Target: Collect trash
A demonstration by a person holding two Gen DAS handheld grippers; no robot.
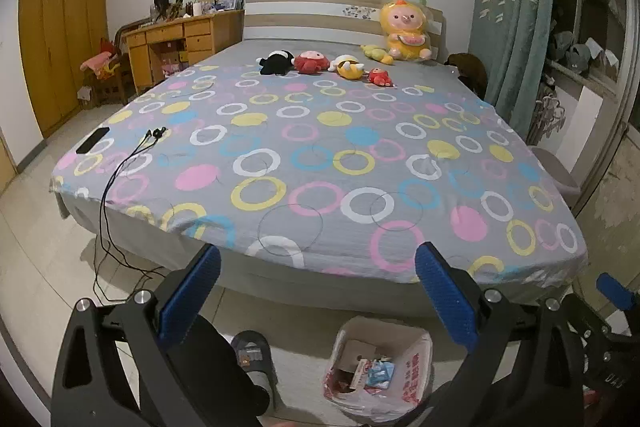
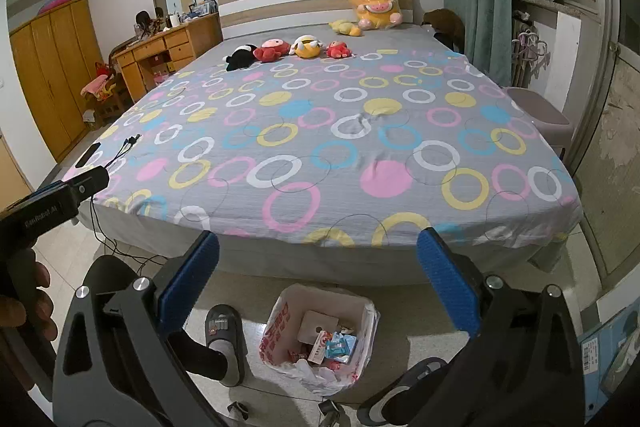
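We hold both tools at the foot of the bed [image 1: 320, 155]. The trash bin [image 2: 320, 339], lined with a printed bag and already holding wrappers, sits on the floor at the bottom centre of both views. We judge the risk to be snagging the earphone cable [image 1: 120, 163] at centre left, or lifting the phone [image 1: 93, 140] as rubbish. Left gripper [image 1: 318, 291] and right gripper [image 2: 318, 287] both stand spread wide, holding and touching nothing
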